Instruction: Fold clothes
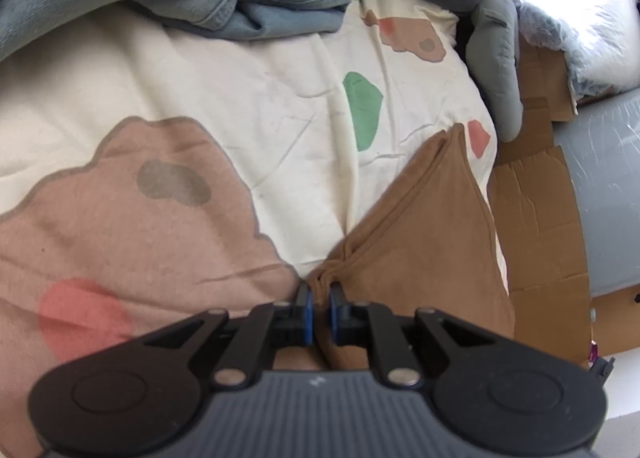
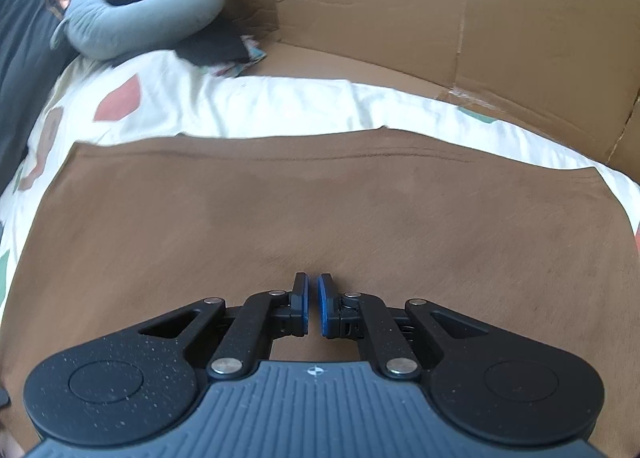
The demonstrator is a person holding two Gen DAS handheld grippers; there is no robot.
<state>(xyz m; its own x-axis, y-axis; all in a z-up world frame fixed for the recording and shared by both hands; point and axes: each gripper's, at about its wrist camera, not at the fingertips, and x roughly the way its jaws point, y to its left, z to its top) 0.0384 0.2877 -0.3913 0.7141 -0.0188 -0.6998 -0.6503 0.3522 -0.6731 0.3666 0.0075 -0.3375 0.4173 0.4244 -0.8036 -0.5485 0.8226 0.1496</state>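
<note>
Patterned bedsheet [image 1: 240, 89], cardboard [image 2: 400, 17] alongside, bright daylight.

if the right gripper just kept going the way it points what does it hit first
Most likely the brown garment spread flat on the bed just past the right gripper. Its jaws are nearly shut, and whether they pinch any cloth is unclear. How close the fabric is cannot be judged.

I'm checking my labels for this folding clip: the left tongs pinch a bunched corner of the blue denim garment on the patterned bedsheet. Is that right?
Not quite. In the left wrist view the left tongs pinch a bunched corner of the brown garment, not the blue denim one, which lies apart at the far end of the patterned bedsheet. The rest holds.
</note>
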